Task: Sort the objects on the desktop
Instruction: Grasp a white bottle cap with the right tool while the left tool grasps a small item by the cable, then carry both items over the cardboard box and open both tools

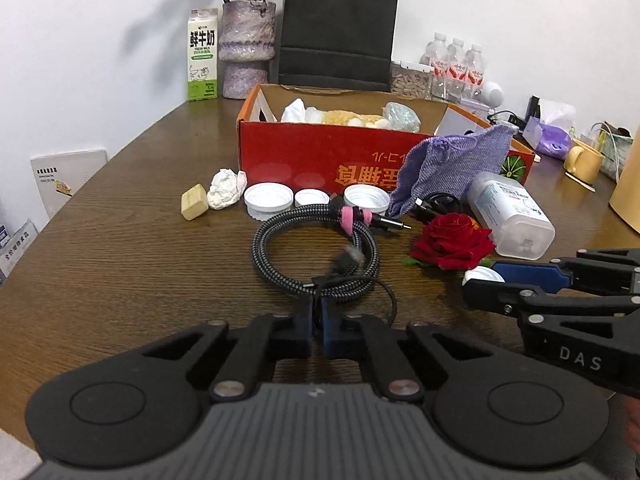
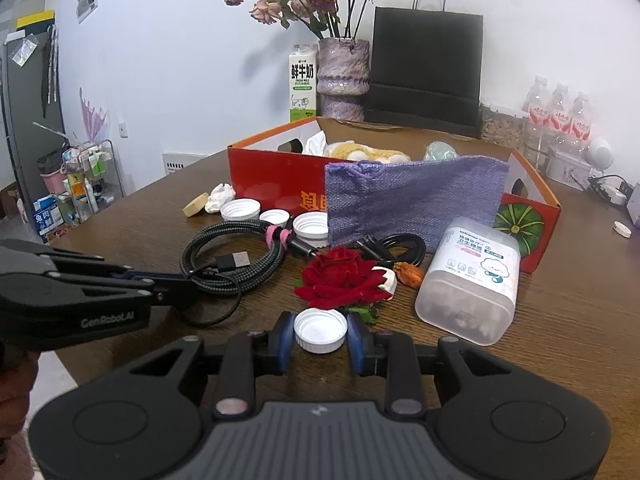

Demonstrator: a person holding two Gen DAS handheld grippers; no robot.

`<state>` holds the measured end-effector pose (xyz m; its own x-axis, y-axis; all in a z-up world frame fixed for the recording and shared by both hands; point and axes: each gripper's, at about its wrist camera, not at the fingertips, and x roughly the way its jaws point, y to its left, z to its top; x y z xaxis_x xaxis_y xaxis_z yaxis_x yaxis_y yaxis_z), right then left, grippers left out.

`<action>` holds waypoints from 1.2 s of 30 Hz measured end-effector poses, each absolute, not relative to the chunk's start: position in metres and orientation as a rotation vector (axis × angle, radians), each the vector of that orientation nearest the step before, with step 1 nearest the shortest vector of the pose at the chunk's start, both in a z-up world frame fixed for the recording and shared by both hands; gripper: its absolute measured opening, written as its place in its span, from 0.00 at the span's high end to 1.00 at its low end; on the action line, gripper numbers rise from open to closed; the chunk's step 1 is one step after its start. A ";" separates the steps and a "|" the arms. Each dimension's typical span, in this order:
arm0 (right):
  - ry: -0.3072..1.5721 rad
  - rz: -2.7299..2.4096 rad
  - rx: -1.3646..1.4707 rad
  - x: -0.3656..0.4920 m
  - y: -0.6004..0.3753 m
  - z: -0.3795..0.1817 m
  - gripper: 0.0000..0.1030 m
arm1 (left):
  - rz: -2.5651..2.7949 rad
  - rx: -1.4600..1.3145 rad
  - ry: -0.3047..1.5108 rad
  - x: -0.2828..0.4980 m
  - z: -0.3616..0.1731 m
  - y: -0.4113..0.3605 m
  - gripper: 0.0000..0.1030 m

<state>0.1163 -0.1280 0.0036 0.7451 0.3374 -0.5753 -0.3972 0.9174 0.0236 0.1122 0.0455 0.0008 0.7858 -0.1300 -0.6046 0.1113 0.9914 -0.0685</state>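
Observation:
My left gripper is shut on the thin black cable of the braided coil, which has a pink strap. It also shows in the right wrist view. My right gripper has its jaws on both sides of a white cap, shut on it; it also shows in the left wrist view. A red rose lies just beyond the cap. Three more white caps sit before the red box.
A clear cotton-swab box lies on its side at right. A purple cloth leans on the red box. A crumpled tissue and a tan block lie at left. A vase, milk carton and black bag stand behind.

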 end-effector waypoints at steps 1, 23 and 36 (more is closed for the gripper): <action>0.605 0.403 -0.102 0.115 -0.129 0.004 0.73 | -0.127 -0.029 0.647 0.111 0.002 0.045 0.96; 0.469 0.381 -0.083 0.099 -0.147 0.035 0.74 | -0.146 -0.006 0.463 0.097 0.051 0.037 0.96; 0.310 0.321 -0.065 0.152 -0.161 0.084 0.74 | -0.192 -0.005 0.260 0.152 0.102 0.016 0.96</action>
